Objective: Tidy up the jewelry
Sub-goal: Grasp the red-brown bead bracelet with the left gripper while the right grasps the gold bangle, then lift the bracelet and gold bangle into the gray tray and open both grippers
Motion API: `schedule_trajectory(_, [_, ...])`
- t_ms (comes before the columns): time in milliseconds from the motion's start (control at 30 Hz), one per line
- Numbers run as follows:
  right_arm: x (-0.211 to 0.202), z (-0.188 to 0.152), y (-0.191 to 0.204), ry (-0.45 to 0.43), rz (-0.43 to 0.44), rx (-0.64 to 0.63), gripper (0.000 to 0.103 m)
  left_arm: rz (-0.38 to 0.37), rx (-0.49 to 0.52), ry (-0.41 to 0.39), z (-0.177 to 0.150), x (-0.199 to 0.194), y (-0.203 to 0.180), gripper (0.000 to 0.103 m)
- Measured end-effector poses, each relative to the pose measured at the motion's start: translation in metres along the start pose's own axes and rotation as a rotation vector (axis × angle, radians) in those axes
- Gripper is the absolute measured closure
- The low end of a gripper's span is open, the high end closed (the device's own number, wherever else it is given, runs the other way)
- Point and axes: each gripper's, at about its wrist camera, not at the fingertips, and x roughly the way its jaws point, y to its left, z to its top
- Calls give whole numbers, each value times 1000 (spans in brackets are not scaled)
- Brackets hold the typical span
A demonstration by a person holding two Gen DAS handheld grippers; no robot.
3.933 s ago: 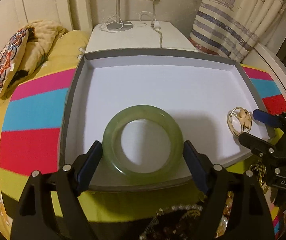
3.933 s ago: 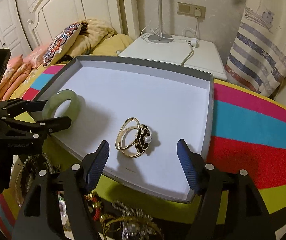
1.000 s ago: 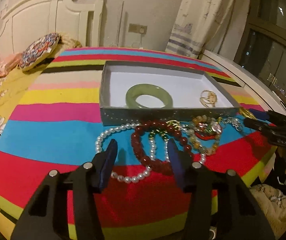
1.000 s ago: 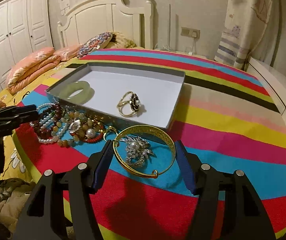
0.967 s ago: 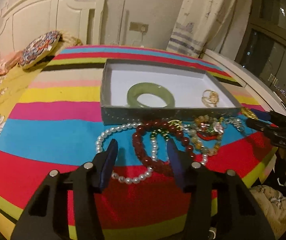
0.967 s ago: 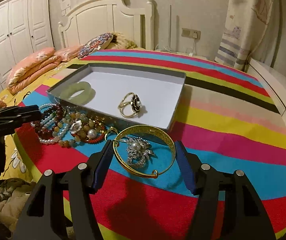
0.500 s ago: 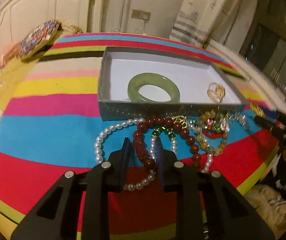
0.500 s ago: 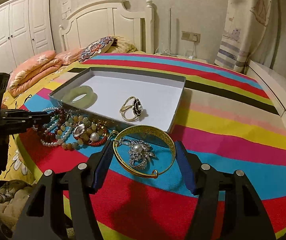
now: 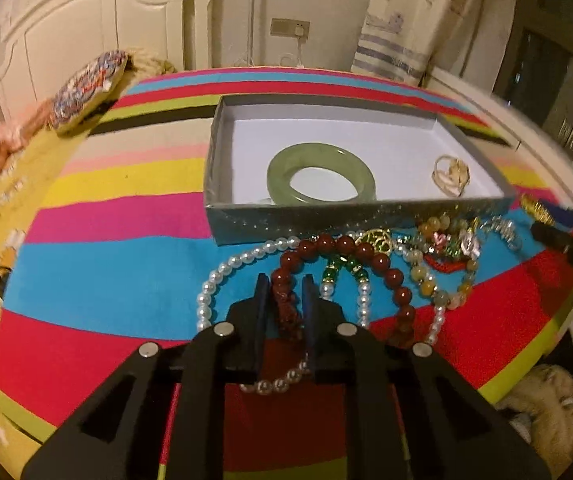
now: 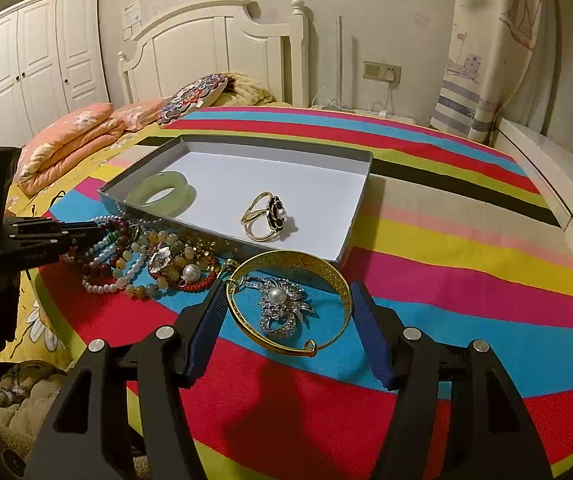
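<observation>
On the striped bedspread stands a grey box (image 9: 326,218) holding a green jade bangle (image 9: 278,172) and a gold ring with a black flower (image 9: 450,174). Before the box lie a pearl strand (image 9: 210,280), a dark red bead bracelet (image 9: 386,272) and mixed beads. My left gripper (image 9: 285,280) is closing, and the red bracelet's left side fills the gap between its pads. My right gripper (image 10: 288,285) stands open astride a gold bangle (image 10: 338,280) that rings a pearl brooch (image 10: 280,308). The box (image 10: 360,184) lies just beyond.
A pile of amber, green and red-cord beads (image 9: 446,248) lies between the two grippers. Pillows (image 10: 70,136) and a white headboard (image 10: 214,52) are at the back left. A striped curtain (image 10: 482,60) hangs at the back right. The bed's rounded edge drops off below the grippers.
My left gripper has tipped down onto the jewelry and its jaws have narrowed from wide apart to snug around the red bracelet. The right gripper and the gold bangle have stayed put.
</observation>
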Motion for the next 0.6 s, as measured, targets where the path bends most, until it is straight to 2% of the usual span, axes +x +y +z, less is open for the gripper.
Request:
schedule_trajectory(67, [-1, 0, 1, -6, -3, -7, 42, 33, 37, 7, 1, 0, -7, 91])
schedule_trajectory(200, [-7, 1, 3, -40, -16, -16, 42, 33, 42, -7, 0, -1, -9, 91])
schedule_trajectory(400, [-12, 5, 3, -69, -20, -23, 42, 30, 86, -122, 9, -33, -21, 91])
schedule_trajectory(600, [-17, 8, 2, -83, -25, -21, 42, 22, 183, -203, 28, -65, -49, 91])
